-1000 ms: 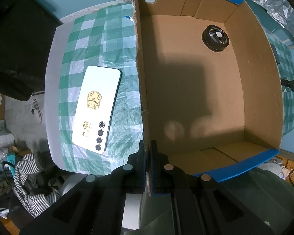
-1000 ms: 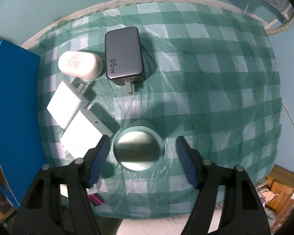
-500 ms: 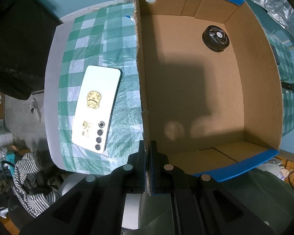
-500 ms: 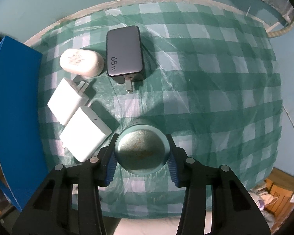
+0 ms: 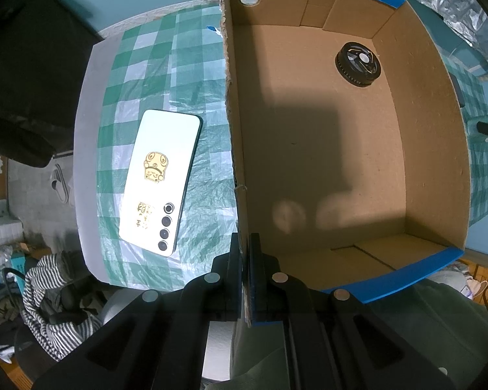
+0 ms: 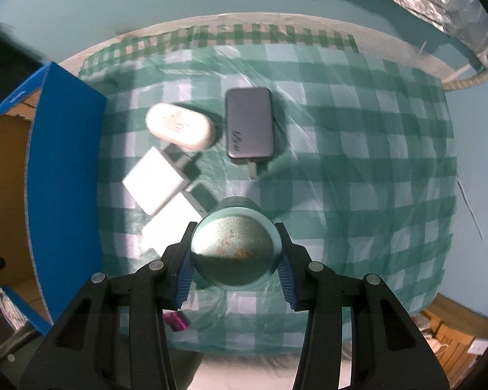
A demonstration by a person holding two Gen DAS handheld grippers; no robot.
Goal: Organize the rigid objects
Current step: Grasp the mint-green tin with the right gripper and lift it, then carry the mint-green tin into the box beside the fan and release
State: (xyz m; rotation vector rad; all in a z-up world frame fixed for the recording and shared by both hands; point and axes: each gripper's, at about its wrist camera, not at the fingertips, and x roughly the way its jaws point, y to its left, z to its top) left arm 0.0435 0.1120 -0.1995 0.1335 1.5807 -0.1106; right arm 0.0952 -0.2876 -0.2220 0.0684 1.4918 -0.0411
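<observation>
My right gripper point(image 6: 234, 253) is shut on a round teal tin point(image 6: 236, 248) and holds it lifted above the checked cloth. Beyond it lie two white chargers point(image 6: 154, 183), a white oval case point(image 6: 179, 126) and a grey 65 W charger point(image 6: 250, 123). My left gripper point(image 5: 245, 260) is shut on the left wall of the open cardboard box point(image 5: 236, 130). A black round object point(image 5: 358, 60) lies in the box's far right corner. A white phone point(image 5: 162, 175) lies face down on the cloth left of the box.
The box's blue outer wall point(image 6: 63, 178) stands left of the chargers in the right wrist view. A small pink item point(image 6: 177, 320) lies near the table's front edge. Crumpled foil point(image 6: 439, 3) lies at the far right. Striped clothing point(image 5: 48, 299) lies below the table's left edge.
My right gripper closed on the teal tin and lifted it off the cloth, so the view has risen. My left gripper kept its hold on the box wall.
</observation>
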